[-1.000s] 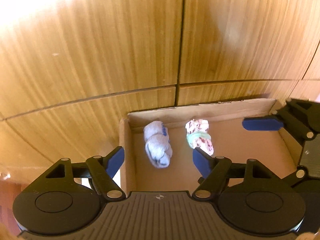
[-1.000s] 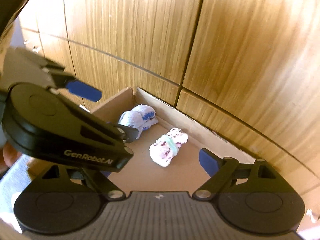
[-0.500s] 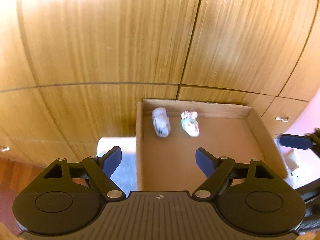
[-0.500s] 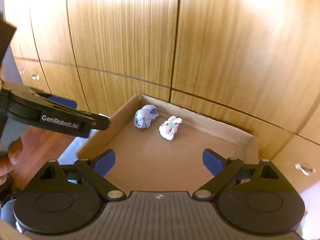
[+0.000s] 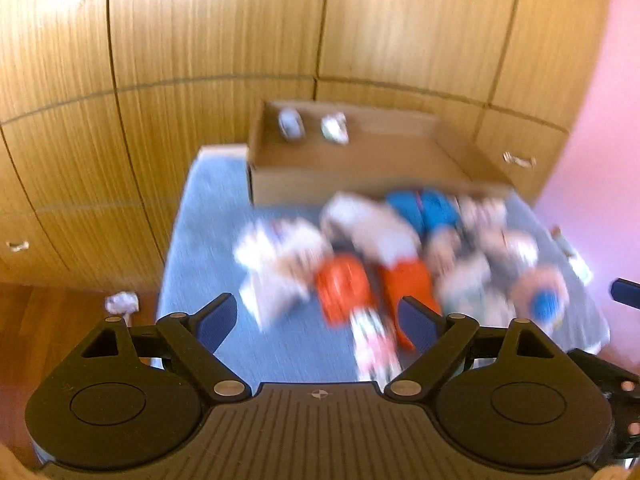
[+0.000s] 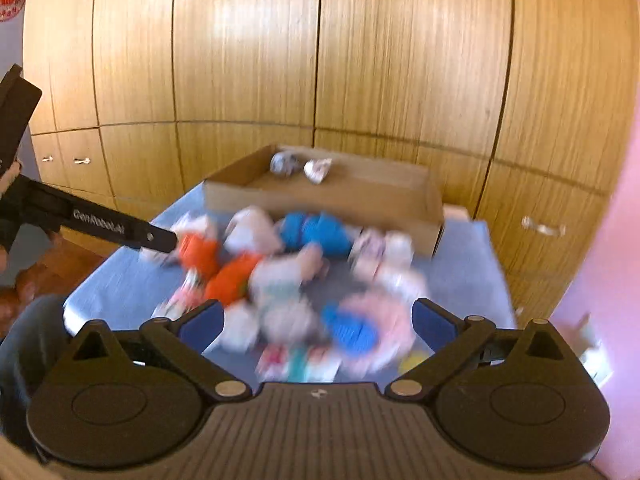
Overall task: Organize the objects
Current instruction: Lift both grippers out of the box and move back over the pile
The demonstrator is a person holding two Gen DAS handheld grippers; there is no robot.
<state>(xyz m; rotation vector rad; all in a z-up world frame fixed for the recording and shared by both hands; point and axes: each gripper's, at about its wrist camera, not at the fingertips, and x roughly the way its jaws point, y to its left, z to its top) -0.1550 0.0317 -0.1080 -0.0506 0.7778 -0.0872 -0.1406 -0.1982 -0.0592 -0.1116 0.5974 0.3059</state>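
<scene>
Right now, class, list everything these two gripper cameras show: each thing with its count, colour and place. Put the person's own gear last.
Cardboard box: one, brown, far end of the blue surface, against the cabinets.
Rolled sock bundles: two in the box's far left corner, a bluish-white one and a white patterned one.
Loose sock pile: count unclear from blur; orange, blue, white, pink; in front of the box.
Blue surface: one, under box and pile.
Wooden cabinets: tan panels with metal handles, behind everything.
Crumpled white item: one, on the wooden floor at left.
Pink wall: at right.
Left gripper: black, blue fingers, open, empty.
Right gripper: same, open, empty.
</scene>
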